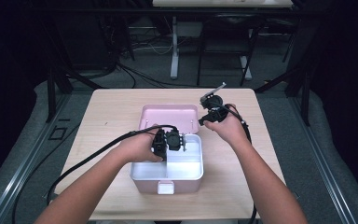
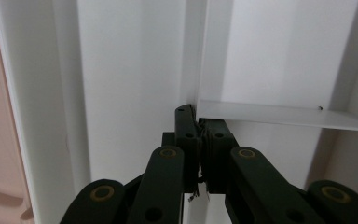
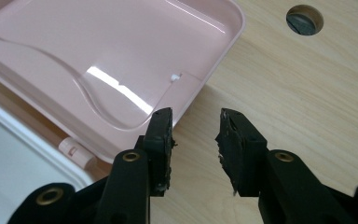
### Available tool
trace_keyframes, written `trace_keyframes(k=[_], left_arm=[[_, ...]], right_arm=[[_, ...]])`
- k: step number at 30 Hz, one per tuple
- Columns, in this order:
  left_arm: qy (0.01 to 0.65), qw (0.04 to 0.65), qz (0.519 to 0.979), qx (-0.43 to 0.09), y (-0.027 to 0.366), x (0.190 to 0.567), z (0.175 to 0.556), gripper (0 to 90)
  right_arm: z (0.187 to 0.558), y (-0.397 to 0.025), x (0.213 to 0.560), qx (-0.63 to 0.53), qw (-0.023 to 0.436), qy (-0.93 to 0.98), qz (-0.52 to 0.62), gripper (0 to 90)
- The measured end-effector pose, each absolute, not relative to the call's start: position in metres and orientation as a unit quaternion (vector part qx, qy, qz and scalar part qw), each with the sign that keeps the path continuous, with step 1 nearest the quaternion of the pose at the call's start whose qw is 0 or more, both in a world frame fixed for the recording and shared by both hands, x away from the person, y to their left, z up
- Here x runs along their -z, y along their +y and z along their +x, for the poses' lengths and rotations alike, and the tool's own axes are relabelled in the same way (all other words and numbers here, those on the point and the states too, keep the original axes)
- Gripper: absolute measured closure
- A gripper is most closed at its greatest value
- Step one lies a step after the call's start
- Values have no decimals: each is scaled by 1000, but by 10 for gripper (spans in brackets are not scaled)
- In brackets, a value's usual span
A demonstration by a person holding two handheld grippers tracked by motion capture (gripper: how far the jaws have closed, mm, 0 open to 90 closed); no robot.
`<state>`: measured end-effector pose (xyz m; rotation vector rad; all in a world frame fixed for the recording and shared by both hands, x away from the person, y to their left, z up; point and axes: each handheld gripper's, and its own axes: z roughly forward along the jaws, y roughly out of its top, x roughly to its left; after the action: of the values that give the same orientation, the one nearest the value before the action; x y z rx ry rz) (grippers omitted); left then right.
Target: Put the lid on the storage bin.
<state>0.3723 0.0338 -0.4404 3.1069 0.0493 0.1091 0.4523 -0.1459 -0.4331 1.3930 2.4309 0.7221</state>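
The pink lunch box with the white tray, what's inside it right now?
Inside the pink lunch box, the white divided plastic tray shows bare compartments. The left hand-held gripper is shut on a white divider wall. The hand covers the tray's left part.

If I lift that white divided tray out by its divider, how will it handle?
The white tray looks like thin moulded plastic, so probably light and fairly stiff. The left gripper is shut on the thin divider, a glossy wall, so it may slip or tilt. It sits snug in the pink box, so may stick.

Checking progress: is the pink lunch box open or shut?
Open: the pink plastic lunch box has its lid folded back flat, white compartments exposed.
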Motion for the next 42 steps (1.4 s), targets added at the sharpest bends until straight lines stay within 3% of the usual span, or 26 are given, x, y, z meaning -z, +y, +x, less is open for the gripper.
trace_keyframes(k=[18, 19, 26, 42], left_arm=[[16, 12, 999, -37, 33, 440, 372, 867], [16, 12, 999, -37, 33, 440, 372, 868], [16, 12, 999, -38, 32, 440, 371, 868], [15, 11, 999, -43, 32, 441, 370, 866]], right_arm=[[490, -124, 451, -238, 115, 802, 535, 690], [492, -125, 452, -246, 96, 803, 534, 693], [506, -126, 461, -230, 106, 789, 560, 721], [515, -127, 465, -221, 68, 765, 601, 790]])
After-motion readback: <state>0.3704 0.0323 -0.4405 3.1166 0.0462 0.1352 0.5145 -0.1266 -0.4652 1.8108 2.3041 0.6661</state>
